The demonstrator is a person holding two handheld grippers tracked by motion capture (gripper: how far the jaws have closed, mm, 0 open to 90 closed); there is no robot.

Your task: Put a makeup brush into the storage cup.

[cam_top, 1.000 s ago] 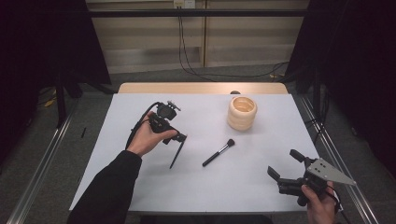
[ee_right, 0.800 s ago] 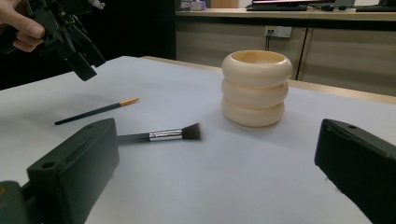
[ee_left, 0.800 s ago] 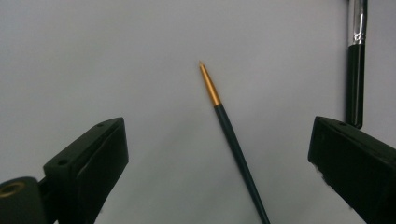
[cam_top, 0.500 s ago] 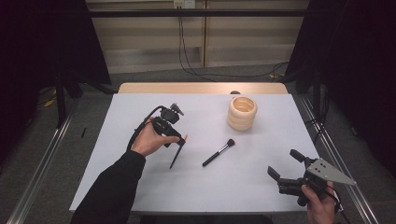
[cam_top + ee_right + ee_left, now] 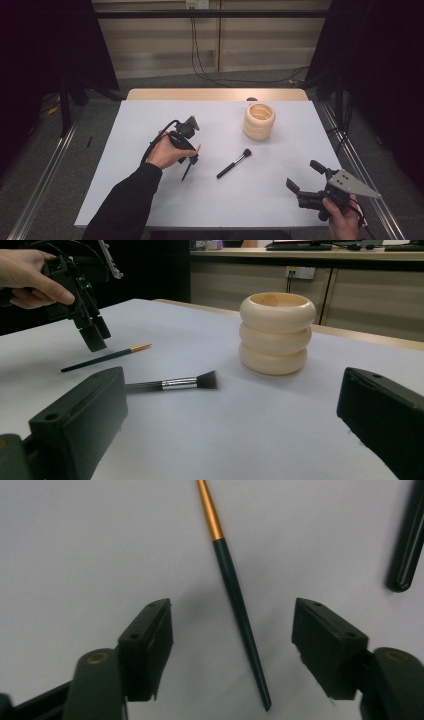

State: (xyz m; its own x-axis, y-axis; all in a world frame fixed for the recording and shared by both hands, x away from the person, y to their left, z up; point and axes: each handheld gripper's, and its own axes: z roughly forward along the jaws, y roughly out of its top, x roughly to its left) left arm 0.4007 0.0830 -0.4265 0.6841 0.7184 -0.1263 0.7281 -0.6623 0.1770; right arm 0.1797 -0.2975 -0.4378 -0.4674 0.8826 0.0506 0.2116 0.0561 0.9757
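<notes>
Here, thin brush (image 5: 239, 610) between closing left hand-held gripper (image 5: 232, 647) jaws, untouched.

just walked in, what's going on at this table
A person holds a gripper in each hand. The left gripper hangs over a thin brush, its jaws just closing but not yet touching it. The right gripper waits open. A makeup brush and a ribbed pot sit nearby.

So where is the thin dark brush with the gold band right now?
The thin brush lies flat on the white table, left of the makeup brush, between the fingers of the left gripper, which are not yet touching it.
</notes>
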